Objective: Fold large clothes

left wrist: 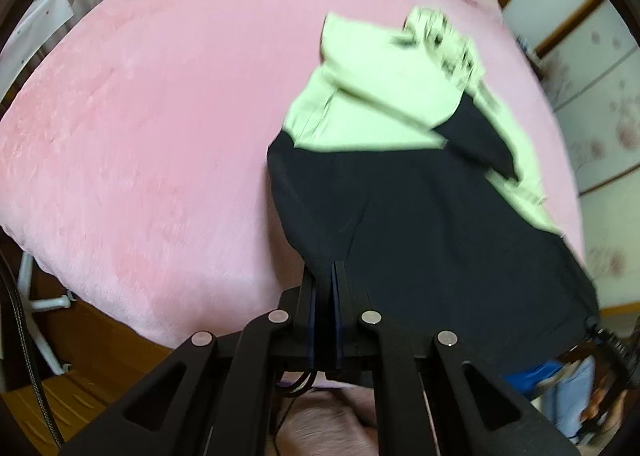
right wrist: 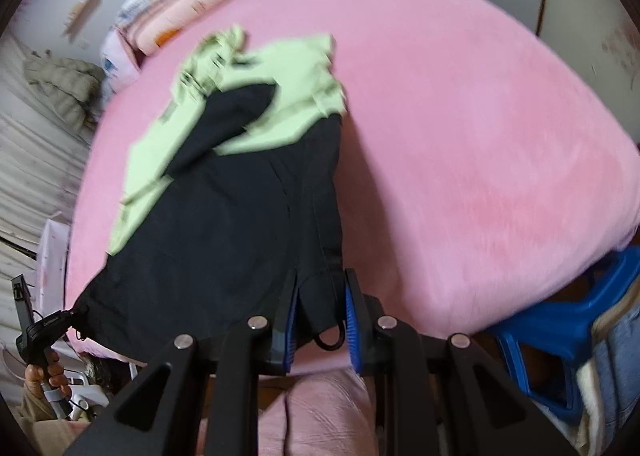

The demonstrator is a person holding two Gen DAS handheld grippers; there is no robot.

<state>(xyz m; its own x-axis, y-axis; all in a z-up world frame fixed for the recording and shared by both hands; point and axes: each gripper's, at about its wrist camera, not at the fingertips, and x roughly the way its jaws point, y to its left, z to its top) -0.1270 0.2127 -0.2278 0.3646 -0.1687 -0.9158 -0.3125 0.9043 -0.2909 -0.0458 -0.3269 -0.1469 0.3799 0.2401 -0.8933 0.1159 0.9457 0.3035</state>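
The left gripper (left wrist: 330,270) has its fingers pressed nearly together on one near corner of the jacket (left wrist: 400,196). The right gripper (right wrist: 320,296) has its blue-lined fingers (right wrist: 351,316) a little more apart, and they pinch the other near corner of the jacket (right wrist: 240,196), where a small black loop (right wrist: 330,338) hangs down. The black lower part is lifted at the near edge of the pink bed (left wrist: 160,116). Its pale green upper part lies farther on the bed. Folded blankets (right wrist: 168,8) are at the far end.
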